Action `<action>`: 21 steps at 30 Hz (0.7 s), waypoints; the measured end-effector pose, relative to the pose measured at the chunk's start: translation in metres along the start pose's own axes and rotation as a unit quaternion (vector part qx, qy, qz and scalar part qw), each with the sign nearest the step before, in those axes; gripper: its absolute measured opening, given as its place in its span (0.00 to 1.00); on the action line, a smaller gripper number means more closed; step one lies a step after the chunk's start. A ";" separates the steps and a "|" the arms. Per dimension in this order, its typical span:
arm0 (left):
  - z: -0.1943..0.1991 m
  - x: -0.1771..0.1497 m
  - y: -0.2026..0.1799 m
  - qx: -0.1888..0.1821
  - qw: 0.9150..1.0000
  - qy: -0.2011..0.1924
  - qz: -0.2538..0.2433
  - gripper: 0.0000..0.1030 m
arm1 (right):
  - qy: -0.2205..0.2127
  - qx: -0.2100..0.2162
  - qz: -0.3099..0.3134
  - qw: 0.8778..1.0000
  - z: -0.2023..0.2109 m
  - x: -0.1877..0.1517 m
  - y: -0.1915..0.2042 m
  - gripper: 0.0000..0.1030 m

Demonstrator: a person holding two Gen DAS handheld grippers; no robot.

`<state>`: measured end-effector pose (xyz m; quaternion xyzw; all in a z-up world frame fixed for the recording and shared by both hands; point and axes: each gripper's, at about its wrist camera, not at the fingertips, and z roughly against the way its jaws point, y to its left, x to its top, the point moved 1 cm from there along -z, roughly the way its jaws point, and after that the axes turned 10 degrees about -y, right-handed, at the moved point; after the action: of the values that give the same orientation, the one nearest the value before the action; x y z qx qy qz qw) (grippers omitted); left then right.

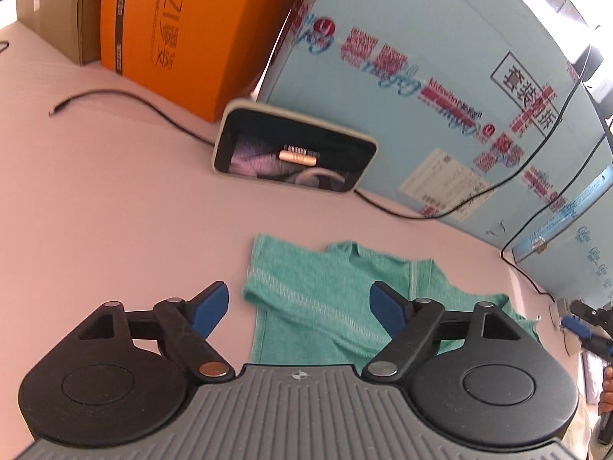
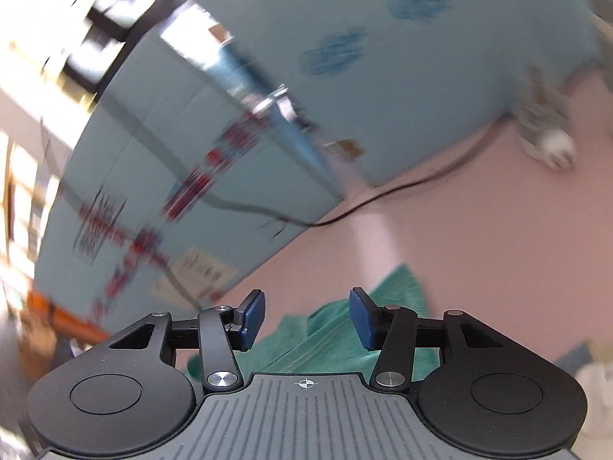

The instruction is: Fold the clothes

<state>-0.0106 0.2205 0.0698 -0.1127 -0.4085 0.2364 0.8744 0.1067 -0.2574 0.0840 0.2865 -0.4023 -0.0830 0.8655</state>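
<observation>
Left gripper (image 1: 299, 308) wide open, holding nothing; the green knit shirt (image 1: 325, 299) lies flat on the pink tabletop (image 1: 115, 191), dead ahead at 12 o'clock, long axis running 10 to 4. Right gripper (image 2: 306, 318) about half open, empty as far as the blurred view shows, shirt (image 2: 329, 329) just under its pads. Both sit close; right looks nearer.

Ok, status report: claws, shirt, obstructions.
Left claw open, empty. Right claw open, empty. Green shirt partly folded on pink table. Nothing blocking.
</observation>
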 end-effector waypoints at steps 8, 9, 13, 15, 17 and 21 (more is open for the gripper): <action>-0.004 -0.008 0.002 0.002 1.000 0.023 0.008 0.78 | 0.056 0.066 0.476 0.875 -0.030 -0.060 0.131 0.44; -0.004 -0.009 0.001 0.000 1.000 0.026 0.004 0.79 | 0.073 0.082 0.498 0.860 -0.035 -0.064 0.136 0.44; 0.000 -0.016 -0.016 -0.007 0.997 0.044 -0.066 0.79 | 0.136 0.134 0.593 0.782 -0.052 -0.085 0.147 0.44; 0.001 -0.021 -0.032 -0.010 0.989 0.054 -0.136 0.79 | 0.157 0.148 0.606 0.765 -0.060 -0.087 0.145 0.44; 0.004 -0.027 -0.049 -0.023 0.976 0.055 -0.209 0.79 | 0.179 0.162 0.619 0.747 -0.067 -0.089 0.144 0.44; 0.007 -0.037 -0.086 -0.039 0.929 0.029 -0.367 0.80 | 0.235 0.183 0.621 0.725 -0.087 -0.093 0.142 0.35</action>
<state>-0.0091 0.1274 0.0830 0.0045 -0.4046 -0.1199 0.9066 0.0975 -0.0689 0.0593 0.1358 -0.2817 0.6182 0.7212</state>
